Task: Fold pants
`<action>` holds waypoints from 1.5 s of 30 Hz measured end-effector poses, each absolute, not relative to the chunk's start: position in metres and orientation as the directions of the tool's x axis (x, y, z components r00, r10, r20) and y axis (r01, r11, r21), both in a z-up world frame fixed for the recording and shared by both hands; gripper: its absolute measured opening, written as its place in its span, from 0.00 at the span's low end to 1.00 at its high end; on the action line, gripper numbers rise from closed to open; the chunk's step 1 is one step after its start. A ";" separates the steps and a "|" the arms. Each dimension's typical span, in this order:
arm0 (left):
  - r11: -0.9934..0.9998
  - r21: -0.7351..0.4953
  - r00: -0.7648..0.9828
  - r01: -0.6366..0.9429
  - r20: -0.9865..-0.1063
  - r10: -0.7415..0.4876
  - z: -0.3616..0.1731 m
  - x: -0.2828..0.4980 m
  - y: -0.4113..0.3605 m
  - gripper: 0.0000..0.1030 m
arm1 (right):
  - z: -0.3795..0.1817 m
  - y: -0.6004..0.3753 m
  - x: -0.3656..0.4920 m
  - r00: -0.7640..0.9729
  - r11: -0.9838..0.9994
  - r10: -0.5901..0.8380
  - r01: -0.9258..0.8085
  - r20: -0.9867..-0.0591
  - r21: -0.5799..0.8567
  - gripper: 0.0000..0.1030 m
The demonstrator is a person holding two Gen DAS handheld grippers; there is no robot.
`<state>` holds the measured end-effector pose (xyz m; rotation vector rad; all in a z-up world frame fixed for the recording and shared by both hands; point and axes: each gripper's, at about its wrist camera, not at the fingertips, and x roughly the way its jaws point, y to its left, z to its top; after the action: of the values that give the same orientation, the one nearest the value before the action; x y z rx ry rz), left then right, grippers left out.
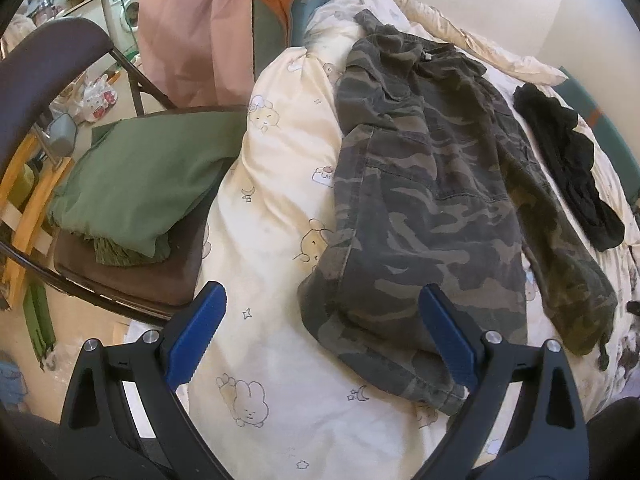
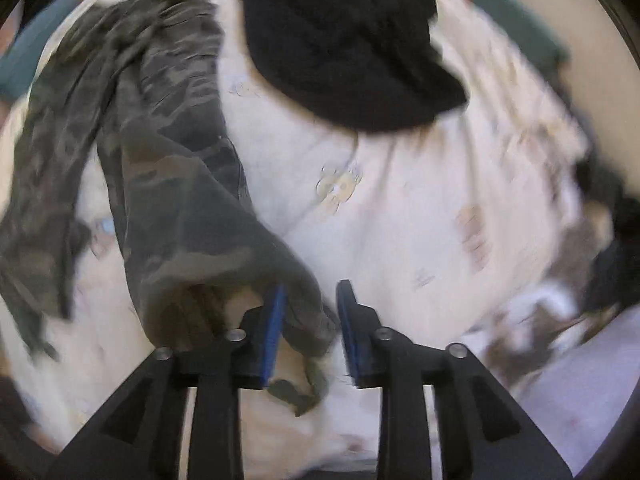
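Camouflage pants (image 1: 432,184) lie lengthwise on the cream quilt (image 1: 276,152), waistband at the far end and both legs running toward me. My left gripper (image 1: 322,288) hovers wide open over the near leg's hem, its blue pads clear of the cloth. In the blurred right wrist view, one leg of the pants (image 2: 180,200) runs down to my right gripper (image 2: 312,286). Its jaws stand apart with the hem hanging loosely between them, resting against the left pad (image 2: 274,320) only.
A black garment (image 1: 568,160) (image 2: 340,48) lies on the quilt right of the pants. A dark folding chair (image 1: 52,52) at the bed's left side carries a folded green garment (image 1: 148,184). A pink curtain (image 1: 188,20) hangs beyond it.
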<state>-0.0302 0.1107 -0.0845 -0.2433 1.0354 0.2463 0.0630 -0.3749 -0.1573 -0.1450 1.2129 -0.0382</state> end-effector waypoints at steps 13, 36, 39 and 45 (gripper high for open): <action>0.958 -0.041 0.382 -0.283 -0.921 0.073 -0.115 -0.042 0.103 0.93 | -0.169 -0.260 0.020 0.305 0.899 0.412 -0.287 -0.859 0.330 0.83; 0.955 -0.128 0.418 -0.269 -0.908 -0.004 -0.108 -0.025 0.089 0.93 | -0.159 -0.110 0.155 0.390 0.813 0.568 -0.406 -0.725 0.418 0.04; 0.961 -0.119 0.409 -0.250 -0.913 -0.006 -0.109 -0.020 0.086 0.93 | -0.192 -0.098 0.198 0.362 0.874 0.473 -0.307 -0.804 0.376 0.12; 0.942 -0.179 0.354 -0.285 -0.933 -0.071 -0.124 -0.019 0.095 0.93 | -0.214 -0.104 0.205 0.252 0.851 0.492 -0.340 -0.834 0.399 0.47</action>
<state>-0.0191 0.0954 -0.1237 -0.3367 1.2074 0.1418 0.2048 -0.1040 -0.2135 0.1479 1.1889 0.5683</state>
